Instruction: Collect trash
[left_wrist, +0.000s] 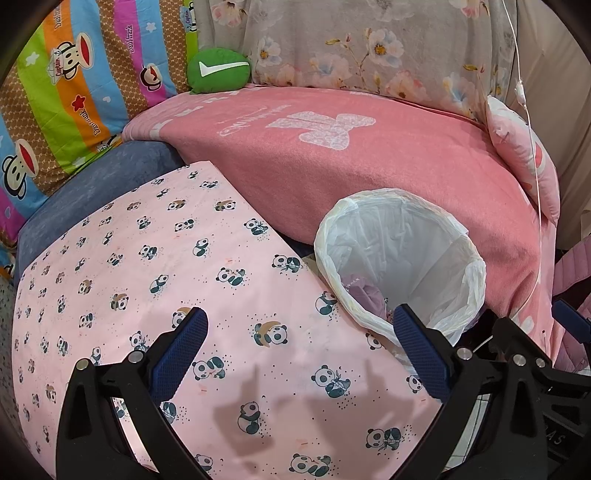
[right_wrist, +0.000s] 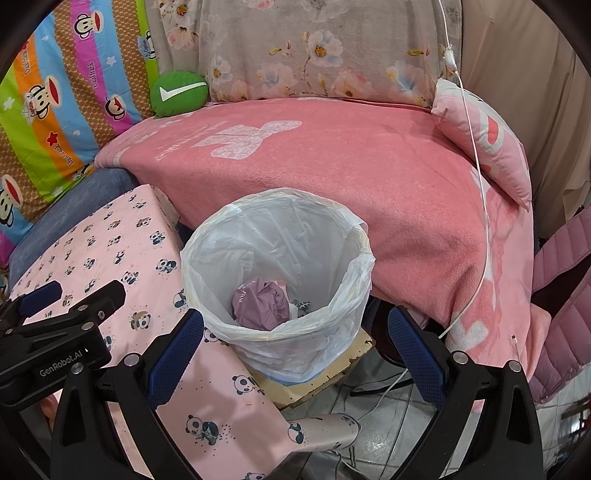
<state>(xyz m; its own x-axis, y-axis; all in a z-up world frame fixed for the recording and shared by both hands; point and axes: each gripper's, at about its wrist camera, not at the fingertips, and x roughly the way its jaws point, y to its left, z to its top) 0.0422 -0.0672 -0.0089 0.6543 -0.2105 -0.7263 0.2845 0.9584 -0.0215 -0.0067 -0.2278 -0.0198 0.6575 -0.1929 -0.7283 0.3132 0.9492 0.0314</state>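
The crumpled purple wrapper lies in the bottom of the lined bin. It looks light and soft, so any fold is easy to pinch. Both the left tool and the right tool are spread apart and hold nothing.

A plastic-lined round waste bin stands on a worn square board on the tiled floor, just right of a panda-print pink tablecloth. A crumpled mauve wrapper lies inside it. Behind, a pink fleece blanket covers the couch, a green round cushion at its back-left.
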